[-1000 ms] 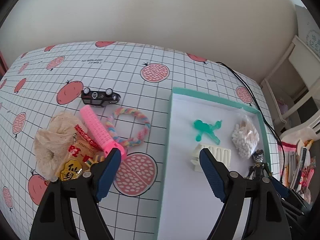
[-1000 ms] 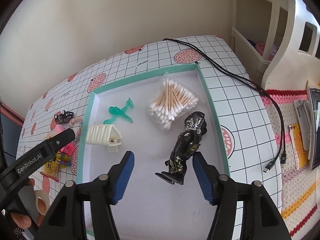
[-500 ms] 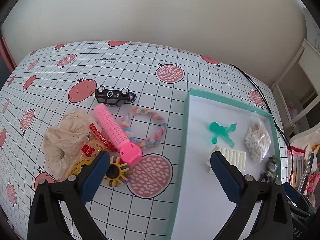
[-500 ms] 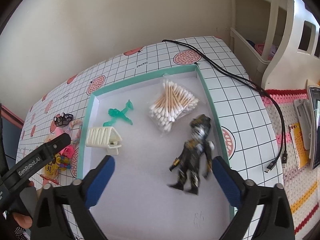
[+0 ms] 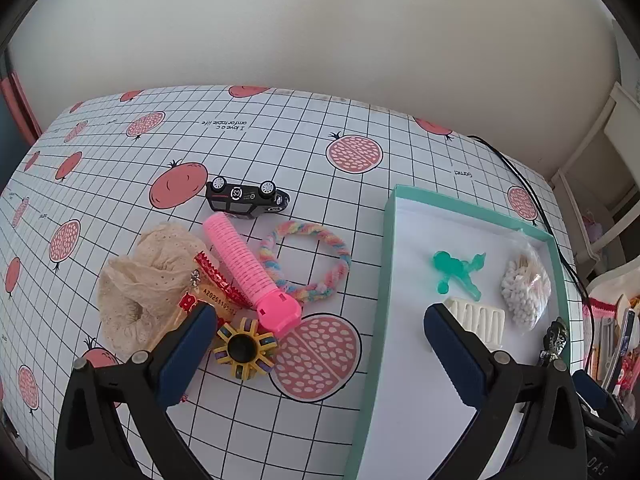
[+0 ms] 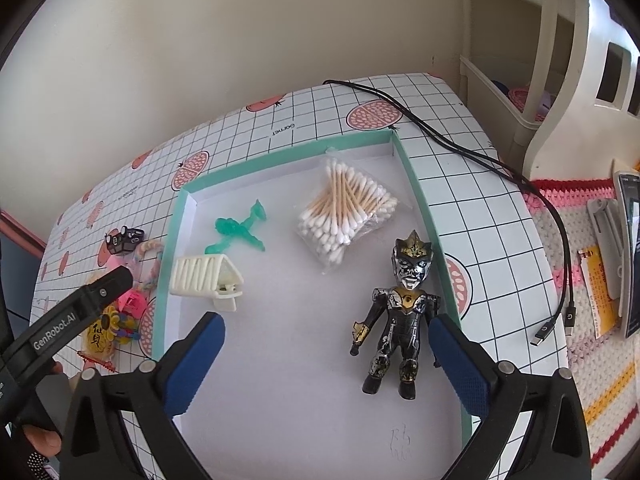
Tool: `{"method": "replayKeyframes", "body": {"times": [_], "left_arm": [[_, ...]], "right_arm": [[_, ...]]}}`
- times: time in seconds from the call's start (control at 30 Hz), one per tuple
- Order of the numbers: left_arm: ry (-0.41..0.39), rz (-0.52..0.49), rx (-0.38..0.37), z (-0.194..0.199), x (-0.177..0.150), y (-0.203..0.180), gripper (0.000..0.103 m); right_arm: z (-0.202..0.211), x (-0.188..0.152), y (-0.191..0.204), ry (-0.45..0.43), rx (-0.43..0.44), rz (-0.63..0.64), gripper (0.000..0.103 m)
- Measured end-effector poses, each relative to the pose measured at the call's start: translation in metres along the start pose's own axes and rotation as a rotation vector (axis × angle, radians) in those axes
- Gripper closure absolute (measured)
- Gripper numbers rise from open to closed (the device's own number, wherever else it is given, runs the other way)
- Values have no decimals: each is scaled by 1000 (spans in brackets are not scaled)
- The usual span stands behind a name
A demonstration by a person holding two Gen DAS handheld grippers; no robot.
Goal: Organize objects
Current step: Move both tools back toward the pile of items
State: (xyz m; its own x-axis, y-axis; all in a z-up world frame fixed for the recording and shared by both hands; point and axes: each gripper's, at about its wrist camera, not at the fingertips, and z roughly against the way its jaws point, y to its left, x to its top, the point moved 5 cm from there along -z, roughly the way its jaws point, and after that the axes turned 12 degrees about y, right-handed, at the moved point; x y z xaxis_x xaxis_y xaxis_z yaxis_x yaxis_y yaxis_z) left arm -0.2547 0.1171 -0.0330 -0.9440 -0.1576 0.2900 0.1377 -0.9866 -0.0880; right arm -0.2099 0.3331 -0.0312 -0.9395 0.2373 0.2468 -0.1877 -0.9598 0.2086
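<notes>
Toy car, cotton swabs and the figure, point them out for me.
Toy car [image 5: 246,197], left wrist view, on its underside.
Cotton swabs [image 6: 346,210], right wrist view, middle of the bag.
Figure [image 6: 404,312], right wrist view, on its chest.

The left gripper [image 5: 316,332] hangs with its jaws spread wide, nothing between the blue pads [image 5: 188,354]. The right gripper [image 6: 326,354] gapes just as wide and empty. A hand [image 6: 42,438] grips the left gripper's handle.
</notes>
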Motion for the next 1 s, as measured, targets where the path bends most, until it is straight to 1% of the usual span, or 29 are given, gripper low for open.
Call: {"method": "replayKeyframes", "body": {"times": [0.3,0.47,0.57,0.67,0.8,0.87,1.0], "left_arm": [[1,5,-6,1,1,3,0],[-17,12,-25,9,3,10,0],[-34,34,-49,17,6,20,0],[-57,52,-52,27,9,35,0],[-99,89,-56,40,14,61,0],[-102,106,-57,42,15,74,0],[-96,146,-33,43,17,107,0]], "right_arm": [[4,1,3,-4,-9,5,0],[12,2,7,-17,-20,5,0],[21,5,11,-42,-21,-2,0],[32,8,18,-80,-35,6,0],[44,11,39,-129,0,34,0],[45,13,53,-135,11,60,0],[41,11,84,-123,34,115,0]]}}
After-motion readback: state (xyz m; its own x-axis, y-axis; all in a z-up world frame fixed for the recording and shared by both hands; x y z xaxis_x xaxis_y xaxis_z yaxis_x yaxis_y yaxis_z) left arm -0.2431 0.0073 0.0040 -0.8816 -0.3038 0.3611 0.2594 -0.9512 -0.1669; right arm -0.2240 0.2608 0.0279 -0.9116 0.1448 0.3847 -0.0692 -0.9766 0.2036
